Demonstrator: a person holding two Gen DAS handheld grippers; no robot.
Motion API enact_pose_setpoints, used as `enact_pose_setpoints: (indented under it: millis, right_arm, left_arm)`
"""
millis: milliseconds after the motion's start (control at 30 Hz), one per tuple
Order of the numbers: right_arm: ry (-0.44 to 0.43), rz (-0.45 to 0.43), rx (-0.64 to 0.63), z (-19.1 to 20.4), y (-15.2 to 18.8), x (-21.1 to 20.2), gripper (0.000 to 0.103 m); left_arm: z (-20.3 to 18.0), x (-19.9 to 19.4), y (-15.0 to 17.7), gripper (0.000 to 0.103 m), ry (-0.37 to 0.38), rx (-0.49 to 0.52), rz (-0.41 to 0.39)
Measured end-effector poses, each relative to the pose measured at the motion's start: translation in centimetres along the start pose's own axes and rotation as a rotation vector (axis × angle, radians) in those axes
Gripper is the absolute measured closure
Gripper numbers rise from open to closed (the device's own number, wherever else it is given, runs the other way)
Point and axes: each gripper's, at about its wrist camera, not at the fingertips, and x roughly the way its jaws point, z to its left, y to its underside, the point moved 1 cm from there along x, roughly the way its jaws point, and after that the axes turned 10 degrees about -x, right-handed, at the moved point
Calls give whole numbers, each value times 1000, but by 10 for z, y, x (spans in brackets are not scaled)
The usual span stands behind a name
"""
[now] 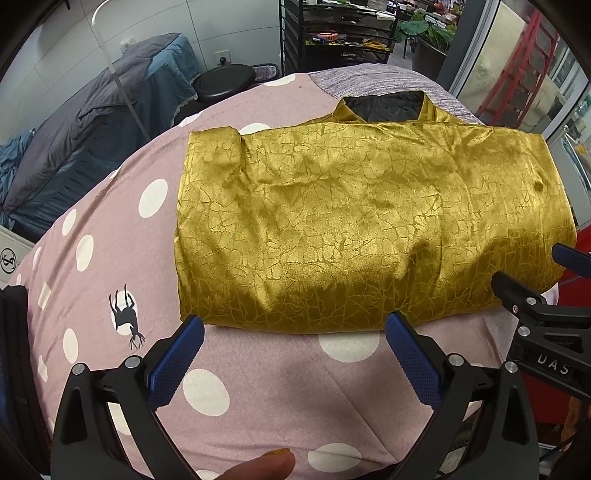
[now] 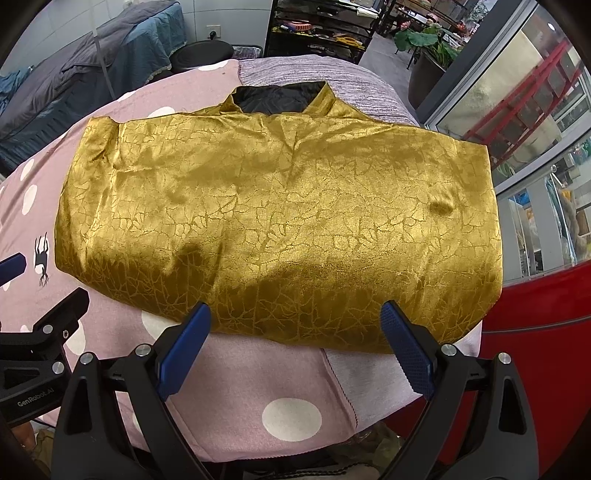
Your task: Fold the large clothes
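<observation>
A shiny gold garment (image 1: 369,221) with a crackle pattern and black lining at the collar (image 1: 386,107) lies folded into a wide rectangle on a pink polka-dot sheet (image 1: 92,229). It also fills the right wrist view (image 2: 280,221). My left gripper (image 1: 294,326) is open and empty, its blue pads at the garment's near edge, toward its left end. My right gripper (image 2: 295,314) is open and empty at the near edge toward the right end. The right gripper shows at the right of the left wrist view (image 1: 535,295).
The sheet covers a rounded table with a grey striped cloth (image 2: 314,74) at the far side. A bed with dark bedding (image 1: 92,122) is at far left, a black stool (image 1: 225,83) and shelving (image 1: 340,33) behind. A red object (image 2: 535,350) and glass doors stand on the right.
</observation>
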Motion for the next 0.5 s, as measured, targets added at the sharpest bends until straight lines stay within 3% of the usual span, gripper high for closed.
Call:
enact_pose_setpoints:
  millis: [500]
  right_arm:
    - [0,1,1,0,0,0,11]
  left_arm:
    - [-2,-1,1,6,1,6,2]
